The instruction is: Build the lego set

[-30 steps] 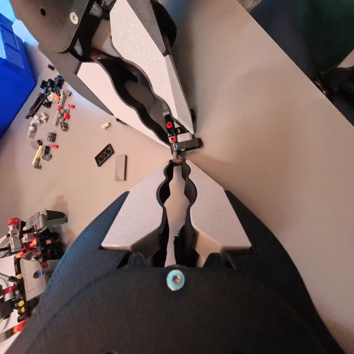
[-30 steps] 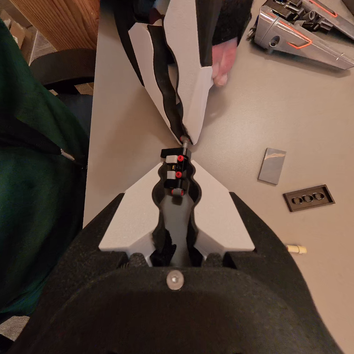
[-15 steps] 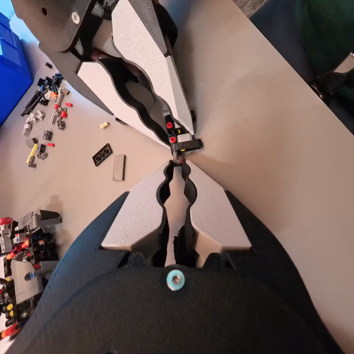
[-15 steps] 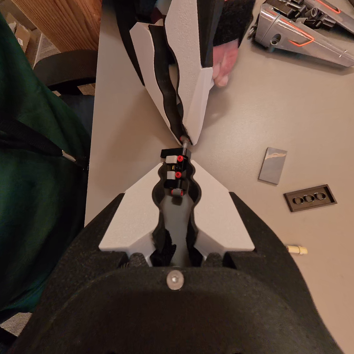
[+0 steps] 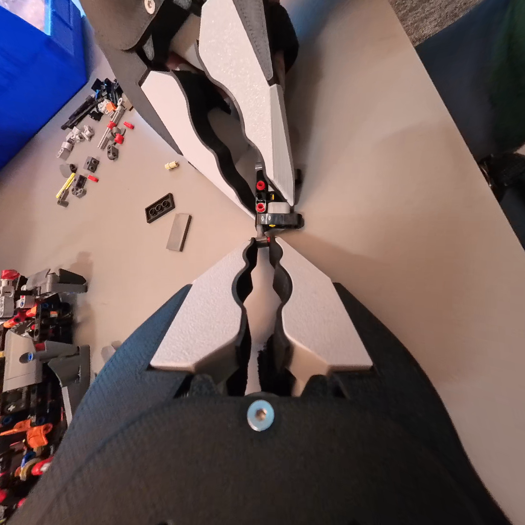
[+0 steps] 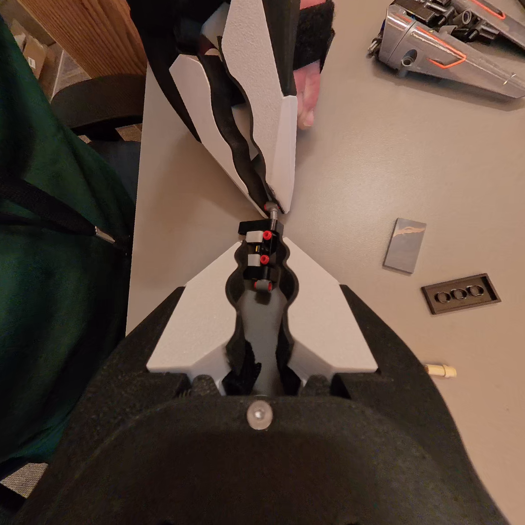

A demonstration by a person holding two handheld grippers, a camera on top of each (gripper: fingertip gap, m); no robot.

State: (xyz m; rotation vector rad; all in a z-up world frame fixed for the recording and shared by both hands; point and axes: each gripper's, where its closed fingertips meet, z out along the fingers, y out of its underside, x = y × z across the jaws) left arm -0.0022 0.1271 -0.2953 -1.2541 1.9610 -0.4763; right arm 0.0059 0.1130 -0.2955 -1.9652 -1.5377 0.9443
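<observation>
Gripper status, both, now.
Left gripper: shut on the grey pin.
Right gripper: shut on the small black-and-grey lego assembly.

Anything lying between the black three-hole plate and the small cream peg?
No: bare table between the plate and the peg, seen in the right wrist view.

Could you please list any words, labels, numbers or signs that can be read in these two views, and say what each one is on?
No text can be read in either view.
Cardboard box, upper left of the right wrist view: a pale patch, perhaps a label, too small to read.
Grey tile: only a reflection, no print.
Grey model: orange lines, not characters.
Blue bin: nothing legible.
</observation>
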